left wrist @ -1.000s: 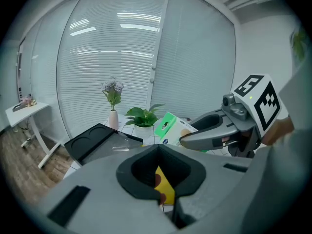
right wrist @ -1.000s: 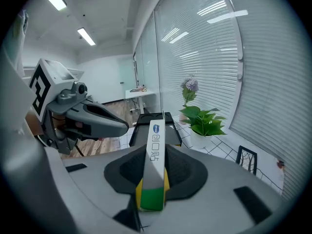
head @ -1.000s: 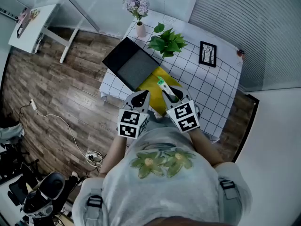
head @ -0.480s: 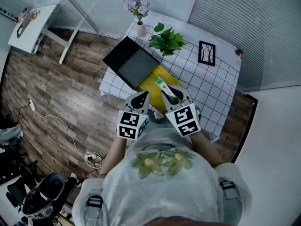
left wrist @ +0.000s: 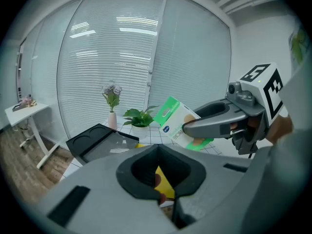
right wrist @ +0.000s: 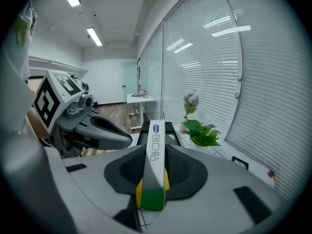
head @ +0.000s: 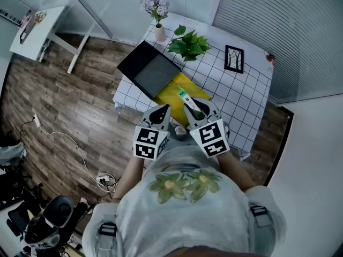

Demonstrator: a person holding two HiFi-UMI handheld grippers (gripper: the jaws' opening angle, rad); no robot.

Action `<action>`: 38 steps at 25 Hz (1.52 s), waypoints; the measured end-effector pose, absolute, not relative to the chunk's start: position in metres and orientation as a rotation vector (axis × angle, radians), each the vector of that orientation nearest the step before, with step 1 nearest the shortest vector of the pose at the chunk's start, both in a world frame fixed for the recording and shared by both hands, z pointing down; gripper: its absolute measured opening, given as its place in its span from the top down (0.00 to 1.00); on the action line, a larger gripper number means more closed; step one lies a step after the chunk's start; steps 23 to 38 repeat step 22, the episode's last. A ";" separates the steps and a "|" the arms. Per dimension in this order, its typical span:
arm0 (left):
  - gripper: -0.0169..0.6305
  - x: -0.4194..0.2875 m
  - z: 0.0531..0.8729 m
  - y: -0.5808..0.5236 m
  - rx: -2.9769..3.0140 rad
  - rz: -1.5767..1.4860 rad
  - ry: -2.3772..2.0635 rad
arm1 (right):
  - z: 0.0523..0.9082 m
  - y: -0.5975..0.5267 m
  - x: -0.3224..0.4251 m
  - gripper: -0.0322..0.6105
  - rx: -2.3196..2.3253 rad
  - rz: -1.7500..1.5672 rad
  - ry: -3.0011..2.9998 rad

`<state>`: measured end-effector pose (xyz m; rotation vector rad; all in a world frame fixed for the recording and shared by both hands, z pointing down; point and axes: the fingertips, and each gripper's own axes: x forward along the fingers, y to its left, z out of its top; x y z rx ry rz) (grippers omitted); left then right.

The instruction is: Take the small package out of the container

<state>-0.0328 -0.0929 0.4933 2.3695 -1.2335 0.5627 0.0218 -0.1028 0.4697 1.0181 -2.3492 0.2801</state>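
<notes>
The small package (head: pixel 184 96), a flat white box with green ends, is clamped between the jaws of my right gripper (head: pixel 189 105) and held up in the air over the near edge of the table. In the right gripper view the package (right wrist: pixel 155 156) stands on edge between the pads, with a yellow patch behind its green end. From the left gripper view the package (left wrist: pixel 176 121) sticks out of the right gripper (left wrist: pixel 215 124). My left gripper (head: pixel 159 112) hangs beside it with its jaws together and nothing in them. The black container (head: pixel 151 70) lies on the table beyond.
A white checked table (head: pixel 244 98) carries a yellow sheet (head: pixel 170 95), a green pot plant (head: pixel 188 46), a vase of lilac flowers (head: pixel 156 9) and a small black picture frame (head: pixel 234 59). Wooden floor with a cable (head: pixel 69 141) lies to the left.
</notes>
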 end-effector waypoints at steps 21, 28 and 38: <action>0.96 -0.026 0.499 -0.071 2.361 0.573 -1.216 | 0.477 -0.081 0.028 0.81 1.001 0.299 -2.346; 0.96 -0.026 0.499 -0.070 2.361 0.574 -1.215 | 0.478 -0.081 0.028 0.81 0.998 0.300 -2.346; 0.96 -0.026 0.499 -0.070 2.361 0.574 -1.215 | 0.478 -0.081 0.028 0.81 0.998 0.300 -2.346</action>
